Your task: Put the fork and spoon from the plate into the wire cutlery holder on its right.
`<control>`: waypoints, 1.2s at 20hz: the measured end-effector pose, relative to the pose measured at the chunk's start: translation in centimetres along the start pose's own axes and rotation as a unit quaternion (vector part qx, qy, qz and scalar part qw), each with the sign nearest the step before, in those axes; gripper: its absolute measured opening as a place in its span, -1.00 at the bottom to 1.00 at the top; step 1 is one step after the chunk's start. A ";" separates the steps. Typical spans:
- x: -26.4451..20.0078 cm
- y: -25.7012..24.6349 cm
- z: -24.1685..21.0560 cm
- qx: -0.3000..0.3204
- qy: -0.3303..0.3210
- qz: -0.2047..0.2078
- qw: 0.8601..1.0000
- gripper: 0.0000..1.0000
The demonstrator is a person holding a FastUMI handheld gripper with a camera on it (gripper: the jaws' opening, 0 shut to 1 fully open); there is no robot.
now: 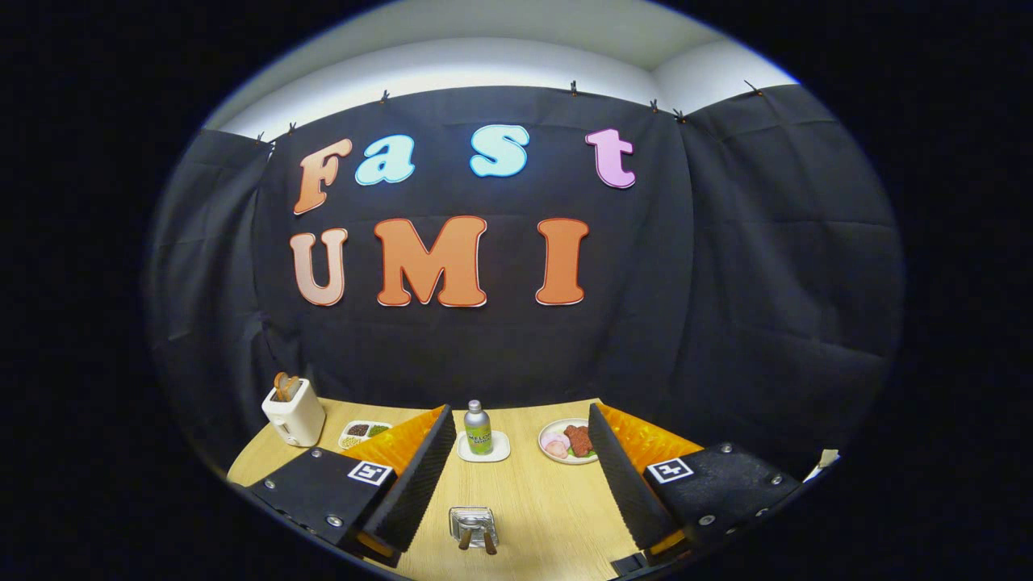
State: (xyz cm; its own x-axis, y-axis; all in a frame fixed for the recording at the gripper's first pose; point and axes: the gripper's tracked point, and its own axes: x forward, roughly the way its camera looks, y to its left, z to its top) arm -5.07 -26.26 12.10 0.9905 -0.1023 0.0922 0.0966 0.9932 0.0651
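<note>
The gripper (516, 484) stands with its jaws wide and empty above the wooden table (549, 508), the wire cutlery holder (474, 526) between the 2 fingers with 2 brown handles poking out, a bottle (478, 428) beyond.

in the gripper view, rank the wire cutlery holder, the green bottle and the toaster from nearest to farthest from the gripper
The gripper is open, holding nothing.
1. Wire cutlery holder: on the table between the fingers, nearest.
2. Green bottle: on a small white coaster, straight ahead beyond the fingertips.
3. Toaster: far back corner, off to the left.
</note>
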 end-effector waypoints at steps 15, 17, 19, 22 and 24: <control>0.3 -3.0 -0.2 -0.013 -0.031 -0.012 0.999 0.97; 0.2 -3.0 0.4 -0.008 -0.042 -0.013 0.999 0.97; 0.3 -3.4 0.4 -0.011 -0.053 -0.019 0.998 0.97; 0.7 -2.6 -0.1 -0.012 -0.055 -0.015 0.998 0.97; 1.0 -2.7 -0.7 -0.028 -0.051 -0.016 0.998 0.97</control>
State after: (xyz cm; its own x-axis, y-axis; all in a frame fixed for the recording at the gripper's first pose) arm -4.31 -28.98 11.34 0.9722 -0.1357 0.1910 0.1356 0.9907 0.0136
